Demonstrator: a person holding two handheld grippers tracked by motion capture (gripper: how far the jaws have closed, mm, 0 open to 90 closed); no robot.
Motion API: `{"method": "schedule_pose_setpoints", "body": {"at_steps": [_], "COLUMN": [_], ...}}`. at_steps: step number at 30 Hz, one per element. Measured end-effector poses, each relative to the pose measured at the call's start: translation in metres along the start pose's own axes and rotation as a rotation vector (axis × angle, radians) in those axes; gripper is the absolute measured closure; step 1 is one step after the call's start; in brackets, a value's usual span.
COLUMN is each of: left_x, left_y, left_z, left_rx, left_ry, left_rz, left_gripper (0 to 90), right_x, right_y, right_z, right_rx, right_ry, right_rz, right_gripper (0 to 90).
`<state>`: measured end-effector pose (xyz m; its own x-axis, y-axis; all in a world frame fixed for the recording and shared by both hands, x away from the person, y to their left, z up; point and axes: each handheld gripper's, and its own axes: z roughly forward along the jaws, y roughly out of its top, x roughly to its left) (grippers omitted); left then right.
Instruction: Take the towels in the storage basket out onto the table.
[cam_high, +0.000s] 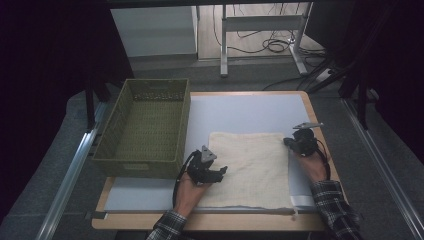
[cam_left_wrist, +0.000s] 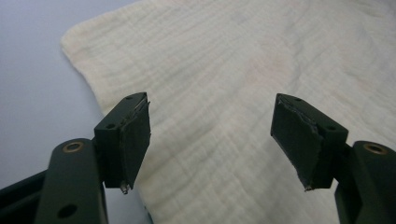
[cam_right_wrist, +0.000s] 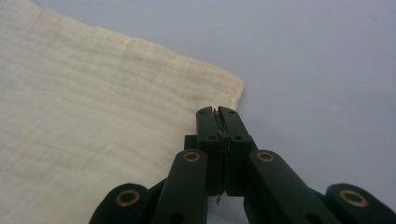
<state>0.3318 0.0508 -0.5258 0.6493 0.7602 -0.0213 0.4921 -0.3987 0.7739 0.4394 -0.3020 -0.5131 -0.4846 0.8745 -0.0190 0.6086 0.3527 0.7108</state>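
Right gripper view: right gripper (cam_right_wrist: 220, 112) jaws together at the cloth (cam_right_wrist: 93, 116) far corner, possibly pinching nothing; left gripper (cam_left_wrist: 212, 133) jaws apart, could bunch cloth.

Olive-green woven rectangular basket (cam_high: 145, 125) at centre-left of frame, on pale grey table mat (cam_high: 240, 112). White metal desk frame (cam_high: 262, 30) w/ black cables (cam_high: 272, 45) at top.
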Motion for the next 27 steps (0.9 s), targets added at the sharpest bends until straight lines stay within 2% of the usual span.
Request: {"method": "schedule_pose_setpoints", "body": {"at_steps": [3, 4, 7, 8, 10, 11, 12, 13, 14, 15, 17, 18, 21, 27], "left_x": [0.000, 0.003, 0.009, 0.019, 0.031, 0.031, 0.044, 0.044, 0.056, 0.061, 0.065, 0.071, 0.080, 0.088], "left_y": [0.008, 0.015, 0.024, 0.033, 0.040, 0.040, 0.044, 0.044, 0.045, 0.044, 0.044, 0.044, 0.046, 0.049], "left_z": [0.008, 0.013, 0.019, 0.025, 0.031, 0.031, 0.037, 0.037, 0.045, 0.048, 0.051, 0.056, 0.063, 0.073], "left_rx": [0.002, -0.001, 0.003, 0.011, 0.017, 0.017, 0.028, 0.028, 0.041, 0.047, 0.054, 0.053, 0.044, 0.035], "left_ry": [0.001, 0.012, 0.031, 0.059, 0.098, 0.098, 0.125, 0.125, 0.155, 0.165, 0.177, 0.189, 0.206, 0.240], "left_rz": [0.003, -0.001, -0.004, -0.015, -0.035, -0.035, -0.076, -0.076, -0.117, -0.132, -0.144, -0.159, -0.179, -0.183], "left_gripper": [29.1, 30.3, 33.4, 35.3, 38.5, 40.2, 42.1, 44.3, 47.7, 50.5, 54.7, 56.0, 57.2, 59.4], "right_x": [-0.005, -0.008, -0.010, -0.013, -0.015, -0.015, -0.019, -0.019, -0.022, -0.023, -0.024, -0.026, -0.027, -0.028], "right_y": [-0.002, -0.004, -0.004, -0.003, -0.002, -0.002, -0.001, -0.001, -0.001, -0.001, 0.000, 0.000, 0.002, 0.006], "right_z": [-0.002, -0.004, -0.006, -0.009, -0.012, -0.012, -0.014, -0.014, -0.015, -0.015, -0.014, -0.013, -0.009, 0.002], "right_rx": [-0.003, -0.018, -0.034, -0.042, -0.045, -0.045, -0.051, -0.051, -0.055, -0.056, -0.055, -0.055, -0.053, -0.060], "right_ry": [0.009, 0.027, 0.030, 0.033, 0.033, 0.033, 0.037, 0.037, 0.044, 0.044, 0.049, 0.054, 0.057, 0.058], "right_rz": [0.009, 0.019, 0.031, 0.039, 0.044, 0.044, 0.050, 0.050, 0.059, 0.062, 0.065, 0.066, 0.063, 0.060], "right_gripper": [87.5, 85.2, 80.9, 76.5, 73.4, 73.4, 70.9, 70.9, 69.5, 69.2, 69.1, 68.9, 69.5, 69.5]}}
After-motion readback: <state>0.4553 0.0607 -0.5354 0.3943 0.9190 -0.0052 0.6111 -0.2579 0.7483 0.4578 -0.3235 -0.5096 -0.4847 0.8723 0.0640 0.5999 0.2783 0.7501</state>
